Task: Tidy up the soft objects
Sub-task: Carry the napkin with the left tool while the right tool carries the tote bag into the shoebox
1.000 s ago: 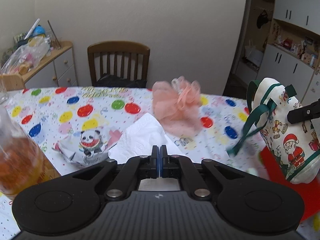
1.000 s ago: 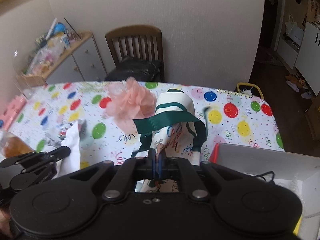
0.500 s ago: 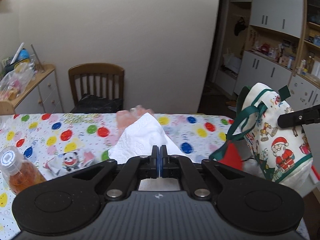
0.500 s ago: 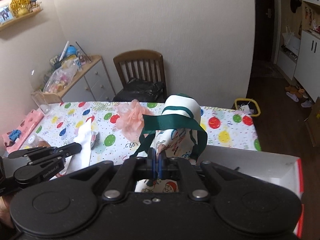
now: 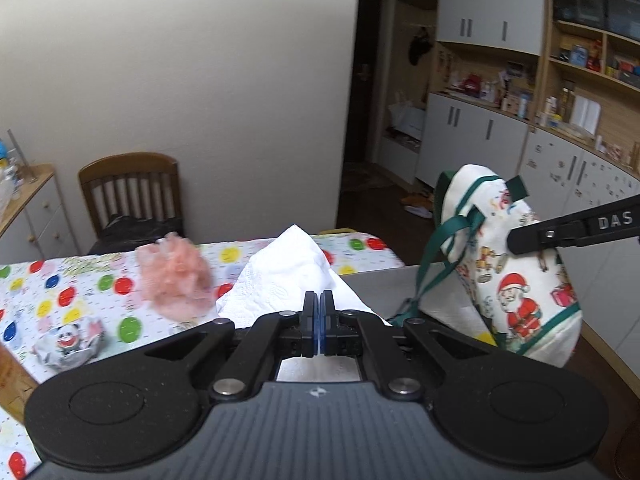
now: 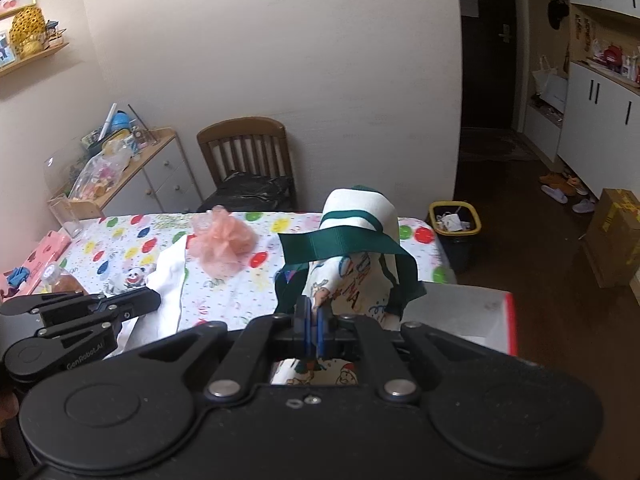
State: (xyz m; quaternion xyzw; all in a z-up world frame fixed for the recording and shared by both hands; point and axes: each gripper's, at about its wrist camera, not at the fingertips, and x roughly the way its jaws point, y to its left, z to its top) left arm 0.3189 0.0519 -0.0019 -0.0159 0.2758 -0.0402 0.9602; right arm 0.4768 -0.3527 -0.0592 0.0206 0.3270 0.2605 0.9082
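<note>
**Both grippers busy, each one carrying something soft**

So the left gripper (image 5: 319, 312) is sitting with its jaws pinched right together on a white paper towel (image 5: 288, 276), which is sticking up in a peak in front of it, lifted off the tabletop (image 5: 100, 280). The right gripper (image 6: 312, 320) is doing the same thing with a Santa-print cloth bag (image 6: 356, 248): jaws clamped tight on the fabric, green straps (image 6: 340, 242) flopping over the front. In the left wrist view that bag (image 5: 520, 280) is hanging in the air off to the right, above a grey box with a red edge (image 6: 472, 312).

A pink mesh pouf (image 6: 222, 242) is lying on the polka-dot tabletop, just beside the towel. A crumpled panda-print wrapper (image 5: 68, 344) is sitting nearer the left edge, with a bottle of amber liquid (image 6: 60, 280) close by. A wooden chair (image 6: 248, 152) is standing against the wall behind.
</note>
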